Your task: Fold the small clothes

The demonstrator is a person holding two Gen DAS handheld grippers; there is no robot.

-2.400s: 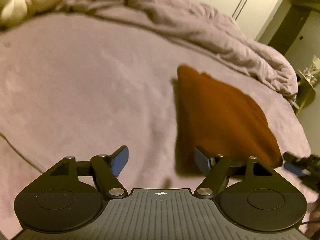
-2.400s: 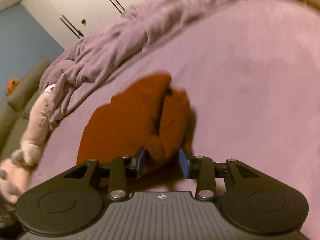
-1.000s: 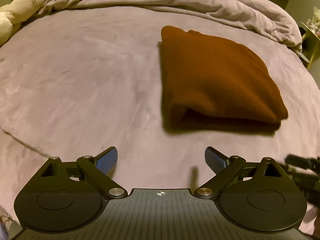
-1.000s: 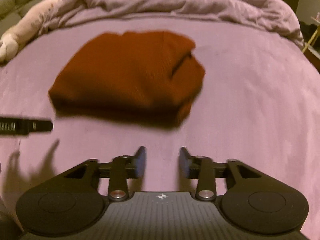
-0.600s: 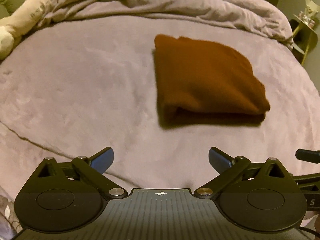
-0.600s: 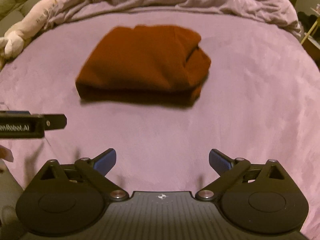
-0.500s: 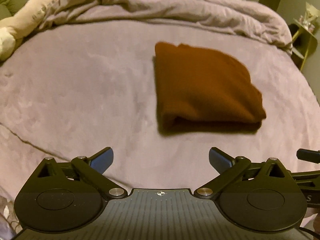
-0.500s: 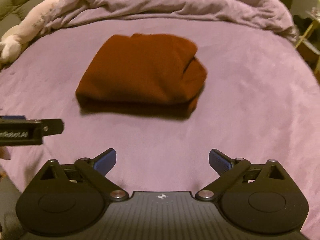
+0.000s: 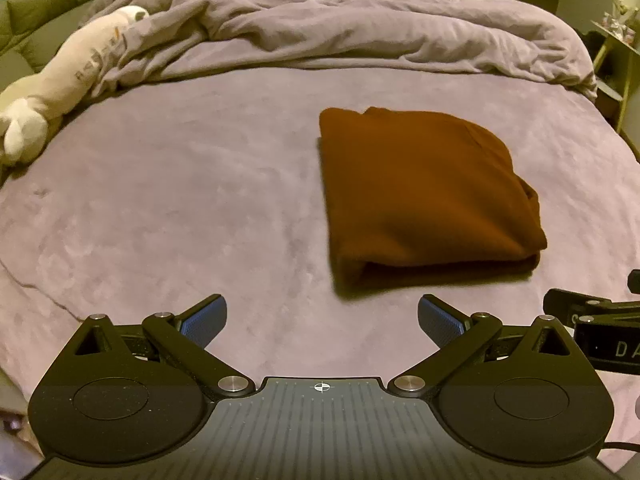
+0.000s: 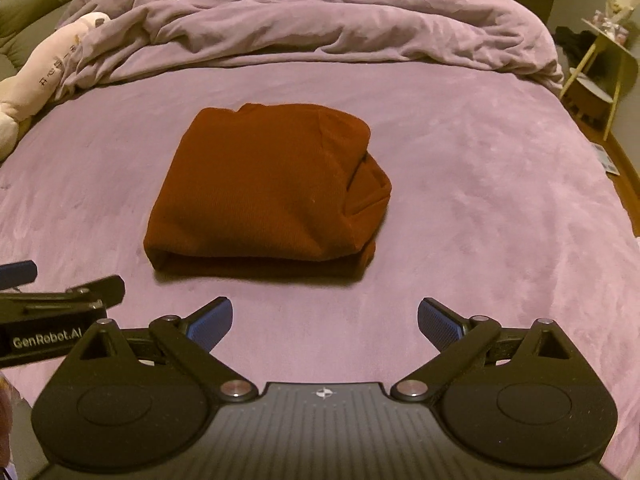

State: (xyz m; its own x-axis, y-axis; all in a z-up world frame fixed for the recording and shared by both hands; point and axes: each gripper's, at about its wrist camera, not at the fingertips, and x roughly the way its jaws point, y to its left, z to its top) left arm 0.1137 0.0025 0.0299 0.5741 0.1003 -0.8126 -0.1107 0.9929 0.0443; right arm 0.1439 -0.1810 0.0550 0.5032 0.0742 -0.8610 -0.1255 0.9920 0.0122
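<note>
brown garment (image 10: 264, 188) folded, edges free | left gripper (image 9: 322, 322) spread | right gripper (image 10: 325, 322) spread

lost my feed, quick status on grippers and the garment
Left gripper open, empty. Right gripper open, empty. Garment folded on bed, untouched. Nothing in the way.

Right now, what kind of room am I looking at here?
Most likely a bedroom. A folded brown garment lies on a bed under a purple cover, a rumpled duvet is heaped at the far end, and a long plush toy lies beside it.
</note>
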